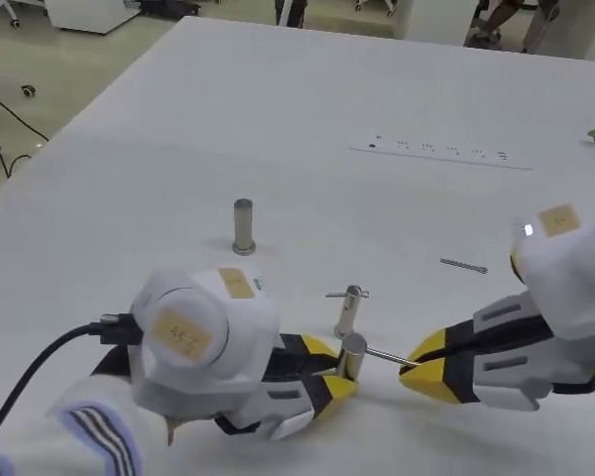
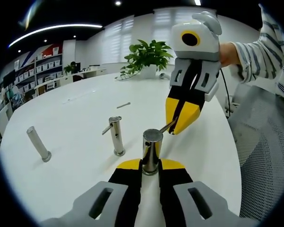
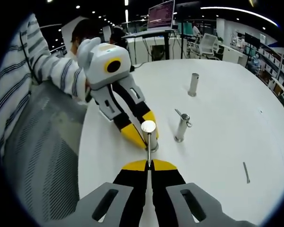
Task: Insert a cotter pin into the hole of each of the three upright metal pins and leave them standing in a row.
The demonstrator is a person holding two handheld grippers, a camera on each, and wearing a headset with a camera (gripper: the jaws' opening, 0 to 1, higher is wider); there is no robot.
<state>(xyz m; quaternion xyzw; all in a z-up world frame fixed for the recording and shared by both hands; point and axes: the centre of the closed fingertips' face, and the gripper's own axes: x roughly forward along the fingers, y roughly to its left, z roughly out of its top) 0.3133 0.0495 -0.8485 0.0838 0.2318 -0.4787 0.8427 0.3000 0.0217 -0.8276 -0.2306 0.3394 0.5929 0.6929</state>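
As left tongs (image 2: 150, 165) clamp metal pin (image 2: 152, 144), right tongs (image 3: 149, 163) pinch cotter pin (image 1: 385, 354) against it

Base of near metal pin (image 1: 353, 347) hidden between jaws of left hand-held gripper (image 1: 343, 370), head view

left tool (image 2: 150, 164), clamped on metal pin (image 2: 152, 142)
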